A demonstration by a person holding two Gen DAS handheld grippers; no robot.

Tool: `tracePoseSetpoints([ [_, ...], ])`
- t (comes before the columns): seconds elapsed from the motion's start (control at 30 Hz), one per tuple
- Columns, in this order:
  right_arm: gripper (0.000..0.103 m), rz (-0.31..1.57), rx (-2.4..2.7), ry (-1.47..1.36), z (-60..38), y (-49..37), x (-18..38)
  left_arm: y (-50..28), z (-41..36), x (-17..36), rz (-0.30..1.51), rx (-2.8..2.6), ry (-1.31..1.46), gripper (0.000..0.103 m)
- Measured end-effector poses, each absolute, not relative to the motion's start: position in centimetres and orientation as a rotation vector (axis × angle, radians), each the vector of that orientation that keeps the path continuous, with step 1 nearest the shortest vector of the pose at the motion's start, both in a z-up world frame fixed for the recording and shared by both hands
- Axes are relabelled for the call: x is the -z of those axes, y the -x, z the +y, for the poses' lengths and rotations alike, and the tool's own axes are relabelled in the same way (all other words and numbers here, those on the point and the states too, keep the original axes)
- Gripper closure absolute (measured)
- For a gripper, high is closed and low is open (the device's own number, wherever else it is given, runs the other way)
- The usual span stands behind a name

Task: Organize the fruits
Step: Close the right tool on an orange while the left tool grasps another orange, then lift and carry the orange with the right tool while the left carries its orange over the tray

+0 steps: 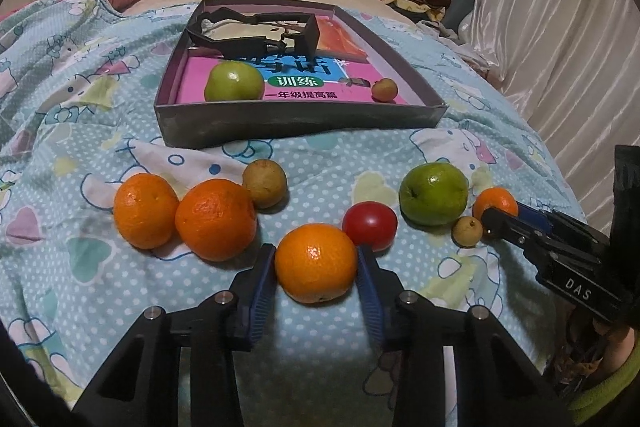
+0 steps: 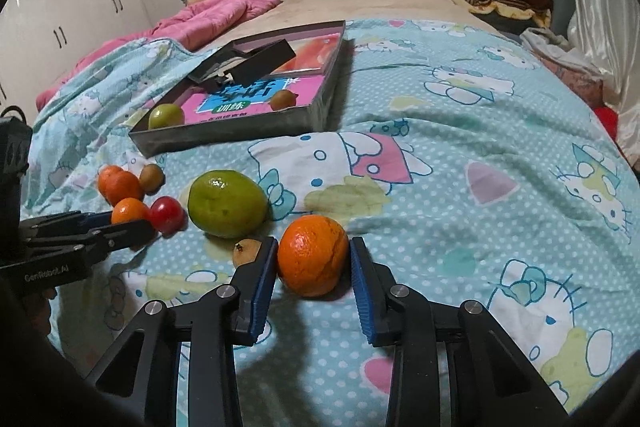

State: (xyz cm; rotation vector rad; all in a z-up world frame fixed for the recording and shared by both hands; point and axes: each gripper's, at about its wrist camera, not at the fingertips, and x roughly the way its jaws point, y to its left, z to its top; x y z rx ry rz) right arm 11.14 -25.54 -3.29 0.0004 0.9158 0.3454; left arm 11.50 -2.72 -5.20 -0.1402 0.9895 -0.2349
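The left gripper (image 1: 316,263) has its blue pads pressed on both sides of an orange (image 1: 316,262) that rests on the bed's quilt (image 1: 80,131), at six o'clock from the grey tray (image 1: 296,125). The orange is round, with no clear long axis. The right gripper (image 2: 313,259) is likewise narrowed around a second orange (image 2: 313,255), with its pads touching it, at four o'clock from a green fruit (image 2: 227,203).
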Motion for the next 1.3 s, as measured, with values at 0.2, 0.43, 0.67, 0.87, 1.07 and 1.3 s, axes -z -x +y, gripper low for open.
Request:
tracePoseSetpoints([
  [0.2,0.067,0.909,-0.352,-0.034,-26.0,-11.1,3.2,-11.4,-2.4,5.2,0.992,0.247,0.157,0.063],
  [0.43,0.067,0.889,-0.355,-0.036,-26.1,-10.7,2.7,-10.4,-1.3,3.6,0.974,0.262,0.197,0.063],
  [0.67,0.067,0.852,-0.366,-0.045,-25.9,-10.6,1.4,-10.4,-0.2,1.2,0.924,0.248,0.210,0.063],
  [0.87,0.067,0.839,-0.390,-0.035,-24.9,-11.0,0.6,-10.9,0.3,0.3,0.910,0.234,0.208,0.063],
  [1.07,0.067,0.826,-0.415,-0.016,-23.8,-12.0,-0.2,-11.7,-0.2,0.0,0.912,0.246,0.200,0.063],
  [1.3,0.067,0.808,-0.436,0.018,-22.6,-13.6,-1.1,-13.7,-0.4,-0.2,0.922,0.247,0.200,0.063],
])
